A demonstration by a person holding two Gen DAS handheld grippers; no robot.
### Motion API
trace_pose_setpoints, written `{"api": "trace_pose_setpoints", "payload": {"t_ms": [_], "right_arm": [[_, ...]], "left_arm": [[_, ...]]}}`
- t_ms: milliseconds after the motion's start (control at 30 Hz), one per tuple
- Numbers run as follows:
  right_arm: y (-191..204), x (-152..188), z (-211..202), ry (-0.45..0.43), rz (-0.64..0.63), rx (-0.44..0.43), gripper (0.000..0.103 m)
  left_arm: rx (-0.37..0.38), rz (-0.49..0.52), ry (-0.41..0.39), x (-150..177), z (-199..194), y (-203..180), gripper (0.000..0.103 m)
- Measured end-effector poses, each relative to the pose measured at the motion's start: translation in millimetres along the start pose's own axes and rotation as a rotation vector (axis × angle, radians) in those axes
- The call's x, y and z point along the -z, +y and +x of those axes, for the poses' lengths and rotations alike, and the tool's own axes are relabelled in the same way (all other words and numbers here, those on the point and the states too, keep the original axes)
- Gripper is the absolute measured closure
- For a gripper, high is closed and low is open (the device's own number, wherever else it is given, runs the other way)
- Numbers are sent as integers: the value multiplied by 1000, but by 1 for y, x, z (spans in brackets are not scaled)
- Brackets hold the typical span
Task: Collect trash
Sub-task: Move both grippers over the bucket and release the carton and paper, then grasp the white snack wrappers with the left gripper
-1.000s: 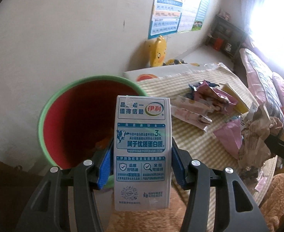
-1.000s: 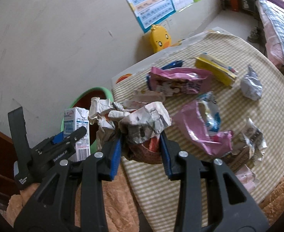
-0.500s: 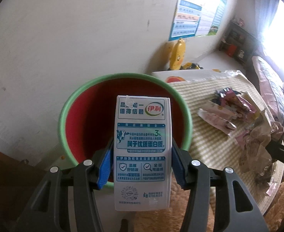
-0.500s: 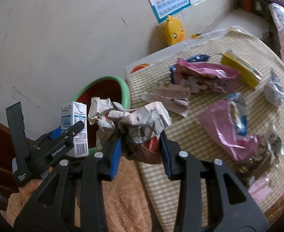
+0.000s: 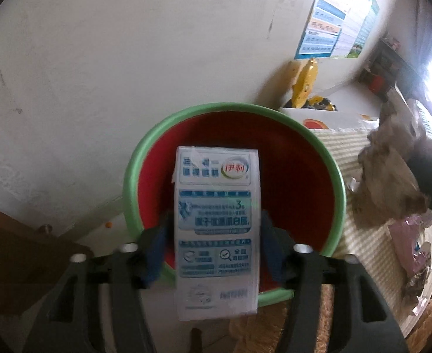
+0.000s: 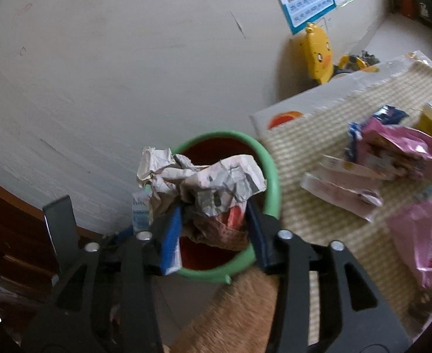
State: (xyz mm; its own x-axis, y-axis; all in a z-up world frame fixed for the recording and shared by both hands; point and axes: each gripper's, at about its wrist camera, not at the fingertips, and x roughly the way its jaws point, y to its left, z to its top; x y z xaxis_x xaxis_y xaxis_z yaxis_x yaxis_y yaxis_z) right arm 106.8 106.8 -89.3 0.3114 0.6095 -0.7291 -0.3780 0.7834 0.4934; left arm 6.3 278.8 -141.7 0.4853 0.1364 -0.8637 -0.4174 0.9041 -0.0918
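Note:
My left gripper (image 5: pixel 214 244) is shut on a white and blue milk carton (image 5: pixel 216 229), held upright over the near rim of a green bin with a red inside (image 5: pixel 338 194). My right gripper (image 6: pixel 214 223) is shut on a crumpled wad of paper (image 6: pixel 216 182), held over the same bin (image 6: pixel 270 176). The wad also shows at the right of the left wrist view (image 5: pixel 392 182). A corner of the carton (image 6: pixel 141 211) peeks out left of the wad in the right wrist view.
A round table with a checked cloth (image 6: pixel 318 123) stands right of the bin, with pink wrappers (image 6: pixel 401 147) and other packets on it. A yellow duck toy (image 6: pixel 318 53) leans on the wall behind. A brown plush surface (image 6: pixel 230 314) lies below the grippers.
Both grippers have swung left, away from the table, and closer to the bin. The bin now sits straight ahead of each one. Both still hold their loads.

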Motion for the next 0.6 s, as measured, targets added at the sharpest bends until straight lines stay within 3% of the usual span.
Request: {"api": "trace_pose_setpoints", "payload": {"t_ms": [67, 333, 600], "right_arm": [[1, -3, -1, -10, 6, -15, 44], [-19, 9, -26, -18, 32, -5, 37], [-91, 67, -94, -22, 69, 211, 36]], "left_arm": [[-1, -22, -31, 0, -5, 3, 29], [3, -10, -24, 3, -6, -7, 29], [89, 90, -12, 4, -9, -58, 29]]}}
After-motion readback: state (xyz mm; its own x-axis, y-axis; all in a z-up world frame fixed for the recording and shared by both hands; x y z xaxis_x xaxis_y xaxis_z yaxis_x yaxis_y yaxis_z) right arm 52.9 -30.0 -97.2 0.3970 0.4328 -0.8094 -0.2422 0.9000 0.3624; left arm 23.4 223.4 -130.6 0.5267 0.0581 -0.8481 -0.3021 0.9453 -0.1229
